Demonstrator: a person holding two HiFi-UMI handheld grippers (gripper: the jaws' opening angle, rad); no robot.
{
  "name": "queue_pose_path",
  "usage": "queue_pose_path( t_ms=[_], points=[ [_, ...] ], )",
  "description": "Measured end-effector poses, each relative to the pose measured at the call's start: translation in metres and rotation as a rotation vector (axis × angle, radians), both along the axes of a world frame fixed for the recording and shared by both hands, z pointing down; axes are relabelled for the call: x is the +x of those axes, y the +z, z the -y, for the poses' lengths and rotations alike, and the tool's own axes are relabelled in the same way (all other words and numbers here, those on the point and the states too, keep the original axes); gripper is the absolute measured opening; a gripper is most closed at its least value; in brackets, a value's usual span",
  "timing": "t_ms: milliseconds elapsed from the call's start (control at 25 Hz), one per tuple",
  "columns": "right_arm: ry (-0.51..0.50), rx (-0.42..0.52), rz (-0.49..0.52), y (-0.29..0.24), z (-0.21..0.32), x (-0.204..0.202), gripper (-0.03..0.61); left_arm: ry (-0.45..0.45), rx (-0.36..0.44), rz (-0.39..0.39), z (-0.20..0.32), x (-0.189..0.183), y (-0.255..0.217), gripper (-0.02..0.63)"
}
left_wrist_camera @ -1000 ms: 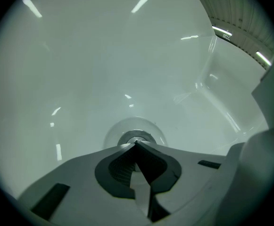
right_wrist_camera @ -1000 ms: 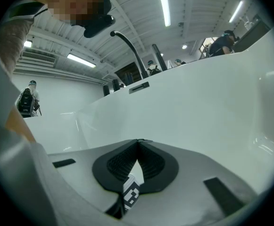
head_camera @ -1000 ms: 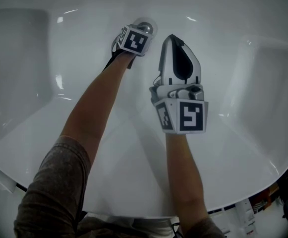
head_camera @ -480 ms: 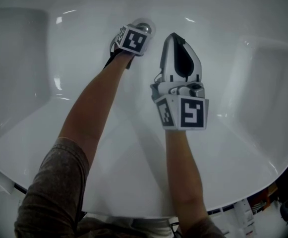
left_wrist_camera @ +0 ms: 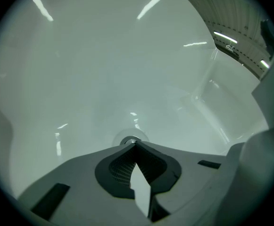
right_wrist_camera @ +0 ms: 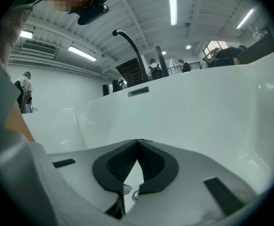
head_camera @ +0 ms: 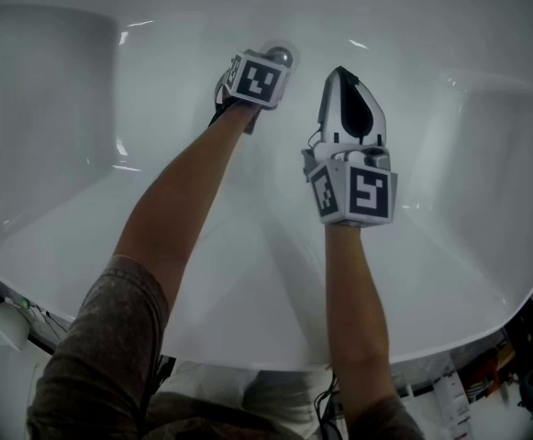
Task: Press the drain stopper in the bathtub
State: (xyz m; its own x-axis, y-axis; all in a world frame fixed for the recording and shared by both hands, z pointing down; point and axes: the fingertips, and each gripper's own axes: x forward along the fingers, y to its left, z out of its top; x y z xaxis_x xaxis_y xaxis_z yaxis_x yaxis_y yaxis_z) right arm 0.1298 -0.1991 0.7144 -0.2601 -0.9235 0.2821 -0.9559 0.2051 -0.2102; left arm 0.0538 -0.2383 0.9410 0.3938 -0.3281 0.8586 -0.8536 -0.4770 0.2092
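The round chrome drain stopper (left_wrist_camera: 129, 140) sits in the floor of the white bathtub (left_wrist_camera: 103, 79). In the head view the drain stopper (head_camera: 281, 56) peeps out just past the marker cube of my left gripper (head_camera: 266, 70). The left gripper (left_wrist_camera: 134, 145) is shut, its tips right at the stopper's near edge; I cannot tell whether they touch it. My right gripper (head_camera: 341, 73) hovers to the right of the stopper, also shut and holding nothing. In its own view the right gripper (right_wrist_camera: 137, 141) points at the tub's far wall.
The bathtub's walls (head_camera: 55, 108) slope up on both sides, and its rim (head_camera: 248, 360) lies near the person's body. A dark curved faucet (right_wrist_camera: 132, 44) rises over the far rim. People stand far off in the hall (right_wrist_camera: 26, 91).
The head view has shifted, so both grippers sit a little further right in it. The left gripper stays at the drain stopper and the right one beside it.
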Motion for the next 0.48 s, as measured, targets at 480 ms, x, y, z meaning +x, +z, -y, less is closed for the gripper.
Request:
queue_pose_path(
  t_ms=[480],
  points=[
    [-0.018, 0.006, -0.024, -0.144, -0.026, -0.024, 0.003, -0.056, -0.001, -0.059, -0.033, -0.026, -0.172, 0.003]
  ],
)
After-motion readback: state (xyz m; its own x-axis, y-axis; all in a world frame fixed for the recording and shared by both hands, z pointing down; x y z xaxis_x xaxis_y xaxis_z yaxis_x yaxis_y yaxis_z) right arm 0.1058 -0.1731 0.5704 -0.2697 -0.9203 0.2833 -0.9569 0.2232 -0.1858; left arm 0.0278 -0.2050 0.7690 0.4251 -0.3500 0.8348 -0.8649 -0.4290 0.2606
